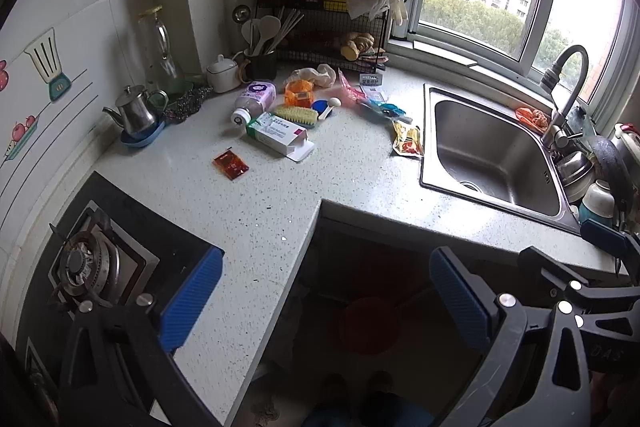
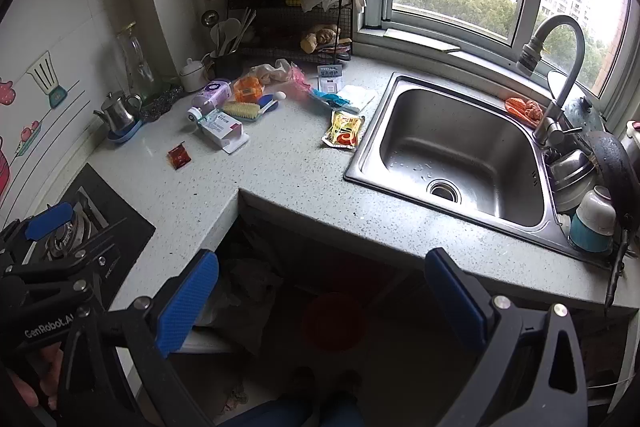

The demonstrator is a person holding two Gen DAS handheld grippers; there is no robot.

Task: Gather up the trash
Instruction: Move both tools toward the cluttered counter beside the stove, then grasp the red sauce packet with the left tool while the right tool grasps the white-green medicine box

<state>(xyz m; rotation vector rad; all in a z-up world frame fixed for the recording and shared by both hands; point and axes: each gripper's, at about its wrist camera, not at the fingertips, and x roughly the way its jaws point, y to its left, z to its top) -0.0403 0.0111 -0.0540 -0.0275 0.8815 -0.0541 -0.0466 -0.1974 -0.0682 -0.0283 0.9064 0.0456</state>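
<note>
Trash lies on the speckled L-shaped counter: a small red sauce packet, an opened white-green carton, a lying pink bottle, a yellow snack wrapper, blue and pink wrappers and a crumpled bag. The same packet, carton and yellow wrapper show in the right wrist view. My left gripper is open and empty, near the counter's inner corner. My right gripper is open and empty, beside it to the right. A red bin stands on the floor below.
A steel sink with a curved tap is on the right, with dishes beyond it. A gas hob is at the left front. A kettle, a scrub brush, a utensil holder and a bottle rack stand at the back.
</note>
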